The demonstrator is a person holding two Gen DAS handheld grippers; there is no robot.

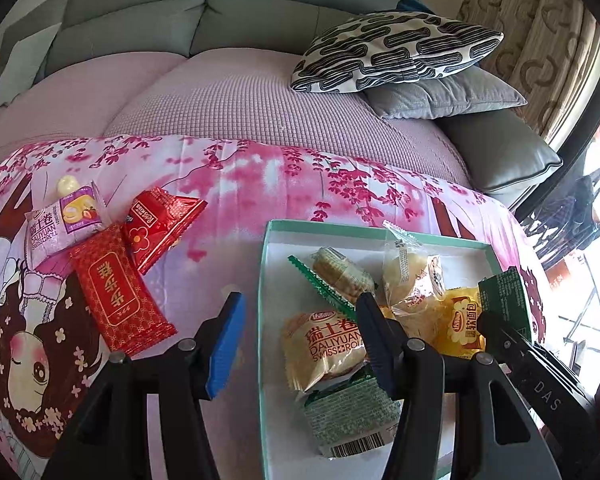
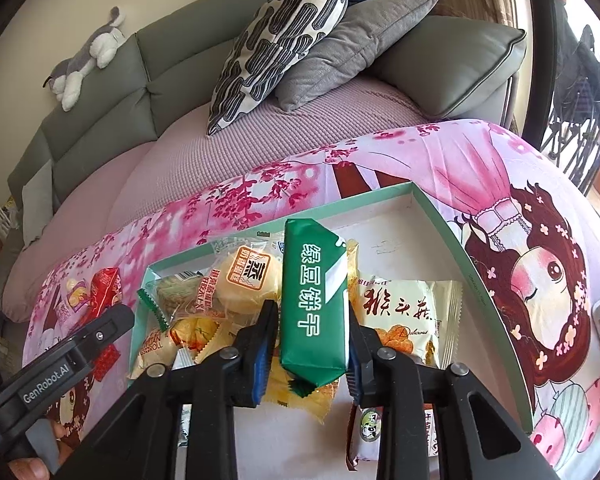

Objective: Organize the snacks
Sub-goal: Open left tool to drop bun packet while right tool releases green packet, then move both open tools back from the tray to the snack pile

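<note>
My right gripper (image 2: 308,348) has a green mung-bean biscuit pack (image 2: 315,304) standing between its jaws over the mint-rimmed box (image 2: 496,292); the jaws are narrowly parted and I see a sliver of gap at each blue pad, so they bracket the pack without clearly pressing it, its lower end resting on the snacks underneath. Just beside it to the right lies a cream pack with a flower-shaped biscuit picture (image 2: 404,320), and to the left a clear-wrapped steamed cake (image 2: 244,280) and a green-edged wafer pack (image 2: 168,296). Through the left camera, my left gripper (image 1: 300,344) hangs with jaws moderately apart and nothing between them, one finger over the cloth and the other over the box's near-left part. There I see a yellow Swiss roll pack (image 1: 324,344) lying on a green barcoded pack (image 1: 348,416), with a yellow soft-bread pack (image 1: 460,324) further right, touching the other gripper's tip. Still outside the box, on the pink cherry-blossom cloth (image 1: 240,184), are three overlapping snacks well to the left: a purple Swiss roll pack (image 1: 60,224), a red pack with a gold frame (image 1: 120,292), and a shiny red pack (image 1: 160,224). Beyond the cloth sits the sofa (image 1: 220,92) with a black-and-white patterned cushion (image 1: 396,52) on a grey cushion (image 1: 444,92), and a plush dog (image 2: 88,56) on the backrest.
</note>
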